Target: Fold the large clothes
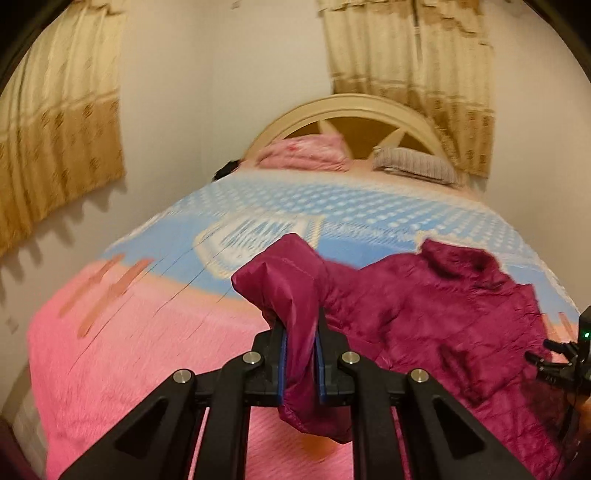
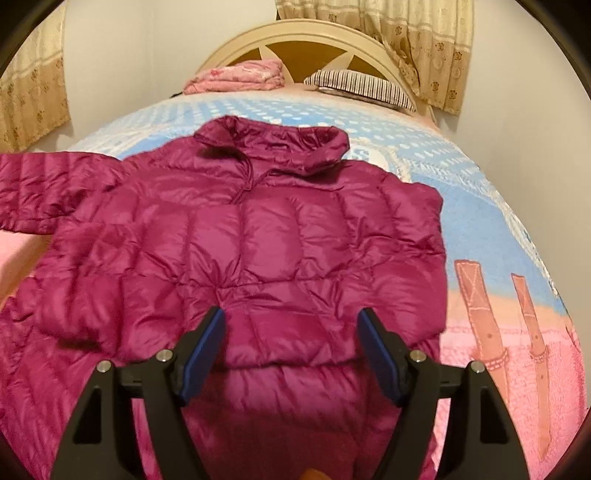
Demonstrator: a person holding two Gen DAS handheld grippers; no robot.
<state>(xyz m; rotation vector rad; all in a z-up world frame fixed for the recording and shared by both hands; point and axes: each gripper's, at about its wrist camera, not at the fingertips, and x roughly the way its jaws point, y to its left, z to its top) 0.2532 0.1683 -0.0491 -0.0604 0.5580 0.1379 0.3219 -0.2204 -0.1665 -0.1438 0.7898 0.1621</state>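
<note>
A magenta quilted puffer jacket (image 2: 266, 236) lies flat on the bed, collar toward the headboard. One sleeve (image 2: 48, 192) stretches out to the left in the right wrist view. My left gripper (image 1: 300, 328) is shut on the end of that sleeve (image 1: 291, 280) and holds it lifted above the bedspread; the rest of the jacket (image 1: 443, 306) lies to its right. My right gripper (image 2: 291, 321) is open, hovering over the jacket's lower middle, holding nothing. It also shows at the right edge of the left wrist view (image 1: 554, 358).
The bed has a pink and blue bedspread (image 1: 140, 332). A pink folded blanket (image 2: 240, 75) and a striped pillow (image 2: 365, 88) lie by the cream headboard (image 2: 314, 33). Curtains (image 1: 55, 140) hang on the walls behind and to the left.
</note>
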